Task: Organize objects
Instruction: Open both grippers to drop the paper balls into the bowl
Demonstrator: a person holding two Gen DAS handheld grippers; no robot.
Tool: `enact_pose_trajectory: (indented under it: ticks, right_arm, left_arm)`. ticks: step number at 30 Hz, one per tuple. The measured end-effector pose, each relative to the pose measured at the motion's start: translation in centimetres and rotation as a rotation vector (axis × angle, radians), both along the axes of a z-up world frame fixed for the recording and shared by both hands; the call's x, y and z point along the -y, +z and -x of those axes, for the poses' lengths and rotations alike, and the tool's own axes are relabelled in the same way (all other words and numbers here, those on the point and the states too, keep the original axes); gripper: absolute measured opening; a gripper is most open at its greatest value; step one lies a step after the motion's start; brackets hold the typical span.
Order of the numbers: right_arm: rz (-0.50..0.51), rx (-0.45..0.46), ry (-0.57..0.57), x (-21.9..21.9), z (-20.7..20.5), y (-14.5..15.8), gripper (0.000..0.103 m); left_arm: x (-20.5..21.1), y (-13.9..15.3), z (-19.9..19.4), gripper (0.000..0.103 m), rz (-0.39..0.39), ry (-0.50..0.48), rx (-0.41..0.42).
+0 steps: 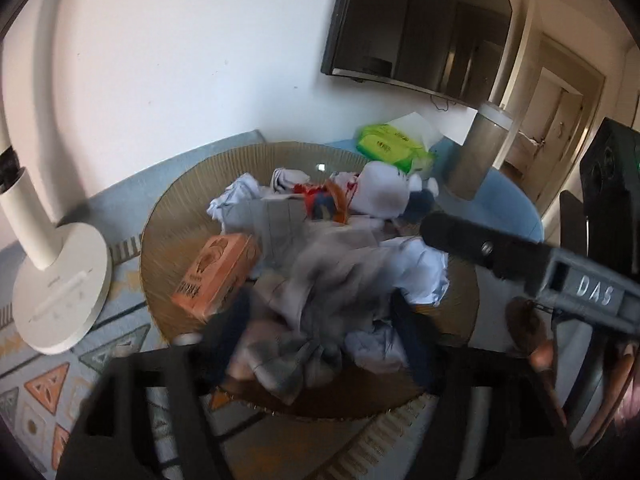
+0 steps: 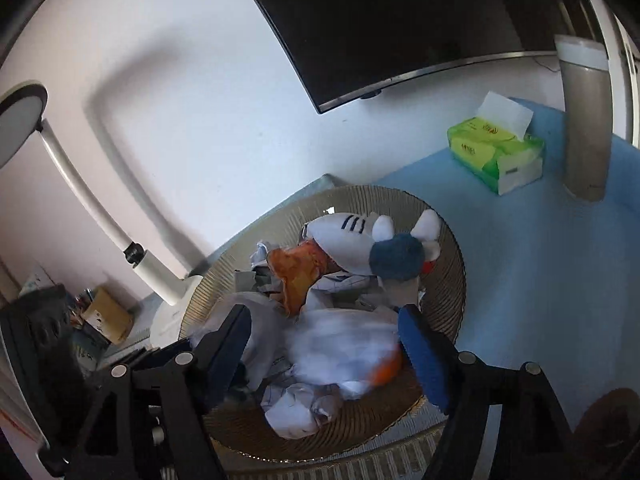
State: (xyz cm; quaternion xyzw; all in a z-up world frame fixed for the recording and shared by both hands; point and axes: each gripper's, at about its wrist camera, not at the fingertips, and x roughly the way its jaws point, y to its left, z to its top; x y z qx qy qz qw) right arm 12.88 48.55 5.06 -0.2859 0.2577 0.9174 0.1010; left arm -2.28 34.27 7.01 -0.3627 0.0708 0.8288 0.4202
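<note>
A round woven basket (image 1: 168, 216) (image 2: 448, 240) holds crumpled white papers (image 1: 404, 268) (image 2: 296, 408), an orange box (image 1: 216, 272), a white plush toy with a blue part (image 2: 360, 240) (image 1: 384, 192) and an orange wrapper (image 2: 296, 276). My left gripper (image 1: 320, 336) is open over the pile, with blurred grey-white cloth or paper (image 1: 304, 320) between its fingers. My right gripper (image 2: 324, 344) is open above the basket, with a blurred white bundle with an orange patch (image 2: 340, 352) between its fingers. The right gripper's arm also shows in the left wrist view (image 1: 500, 256).
A white desk lamp (image 1: 60, 280) (image 2: 120, 232) stands left of the basket. A green tissue pack (image 1: 388, 144) (image 2: 496, 152) and a tall grey cylinder (image 1: 480, 152) (image 2: 584, 120) stand on the blue tabletop (image 2: 540, 280). A dark screen (image 1: 420, 24) hangs on the wall. Patterned cloth (image 1: 44, 388) lies under the basket.
</note>
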Motion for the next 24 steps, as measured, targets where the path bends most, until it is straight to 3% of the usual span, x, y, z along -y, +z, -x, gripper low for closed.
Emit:
enact_pose_trajectory:
  ticks: [6, 11, 16, 18, 20, 24]
  right_arm:
    - [0.026, -0.027, -0.011, 0.7, -2.2, 0.8, 0.08]
    - [0.012, -0.05, 0.038, 3.8, -3.3, 2.2, 0.081]
    - [-0.034, -0.076, 0.161, 9.9, -2.8, 3.7, 0.081]
    - [-0.045, -0.062, 0.21, 12.6, -2.0, 3.7, 0.081]
    - [-0.056, -0.041, 0.259, 15.4, -1.1, 3.3, 0.081]
    - [-0.082, 0.03, 0.345, 21.1, 0.9, 1.2, 0.081]
  left_arm:
    - [4.4, 1.4, -1.4, 0.083, -0.026, 0.062, -0.018]
    - [11.1, 2.9, -2.1, 0.083, -0.058, 0.172, -0.026]
    - [20.0, 4.0, -3.0, 0.084, -0.073, 0.352, -0.048]
    - [23.0, 4.4, -3.4, 0.093, -0.073, 0.421, -0.063]
    - [26.6, 4.7, -4.0, 0.103, -0.085, 0.479, -0.081]
    - [32.0, 3.9, -4.2, 0.102, -0.087, 0.589, -0.062]
